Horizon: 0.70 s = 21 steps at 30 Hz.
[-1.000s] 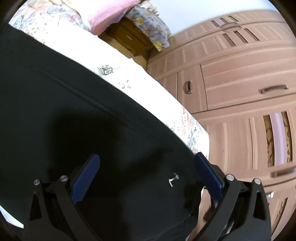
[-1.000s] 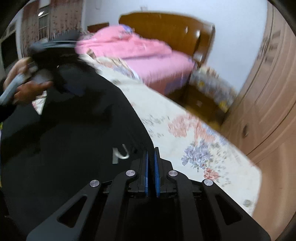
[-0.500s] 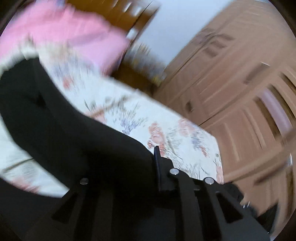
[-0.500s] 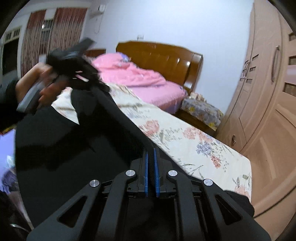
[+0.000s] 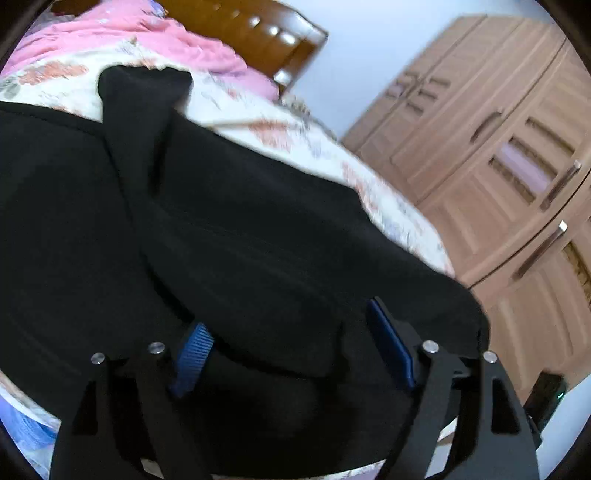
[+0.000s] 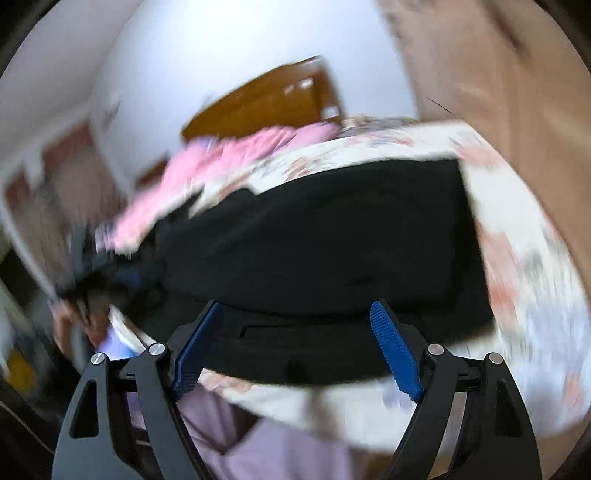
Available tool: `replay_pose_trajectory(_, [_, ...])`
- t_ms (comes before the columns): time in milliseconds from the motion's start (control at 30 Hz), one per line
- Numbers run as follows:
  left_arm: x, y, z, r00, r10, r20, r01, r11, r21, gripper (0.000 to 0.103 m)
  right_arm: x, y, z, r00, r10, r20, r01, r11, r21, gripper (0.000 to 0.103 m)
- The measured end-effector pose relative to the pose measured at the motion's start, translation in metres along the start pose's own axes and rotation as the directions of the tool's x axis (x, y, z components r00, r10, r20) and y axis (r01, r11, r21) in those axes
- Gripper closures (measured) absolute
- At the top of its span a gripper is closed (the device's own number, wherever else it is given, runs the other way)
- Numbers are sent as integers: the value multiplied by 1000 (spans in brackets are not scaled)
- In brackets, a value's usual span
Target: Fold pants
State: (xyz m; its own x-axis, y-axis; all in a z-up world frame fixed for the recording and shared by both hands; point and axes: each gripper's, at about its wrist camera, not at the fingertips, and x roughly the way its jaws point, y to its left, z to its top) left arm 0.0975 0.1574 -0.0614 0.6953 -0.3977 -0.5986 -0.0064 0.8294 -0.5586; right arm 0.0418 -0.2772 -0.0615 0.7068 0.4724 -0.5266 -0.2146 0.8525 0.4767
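The black pants (image 5: 229, 236) lie folded over on the floral bedsheet (image 5: 295, 136). My left gripper (image 5: 291, 339) is open, its blue pads apart, with a thick fold of the pants bulging between and over them. In the blurred right wrist view the pants (image 6: 332, 236) spread across the bed. My right gripper (image 6: 299, 332) is open and empty just above their near edge. The left gripper and the hand holding it (image 6: 85, 273) show as a blur at the pants' left end.
A pink quilt (image 5: 147, 40) and a wooden headboard (image 5: 243, 29) are at the far end of the bed. A wooden wardrobe (image 5: 498, 155) stands along the right side. The bed's near edge (image 6: 332, 410) drops to lilac fabric (image 6: 258, 450).
Both grippers were shut on the pants and lifted half a second ago. Now both are open, the pants lie folded on the bed, and the right gripper has swung down fast.
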Motion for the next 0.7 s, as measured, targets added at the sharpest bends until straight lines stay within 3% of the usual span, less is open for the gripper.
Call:
replay_pose_trajectory(100, [-5,2,8,1000,-7,13,8,1000,-16,21,5,-22,8,1000,-2,3,2,994,113,37])
replay_pose_trajectory(167, [-2,4,10,1000,5,21,-4,1000,-19,19,13,-27,16,1000,12,1,-12,987,158,39])
replay_pose_trajectory(367, [3,22,15,999,30,20,-30,999,-36,19,40,-21,27,997,-45,-57,53,985,163,39])
replay_pose_trajectory(500, [-16,45,16,999,31,42,-28,997,-65,17,32,-31,19,996,-61,-65,77,960,271,49])
replay_pose_trajectory(700, [-27,61,24,997,40,69,-34,996,-81,14,26,-30,13,997,-75,-27,80,939,335,49])
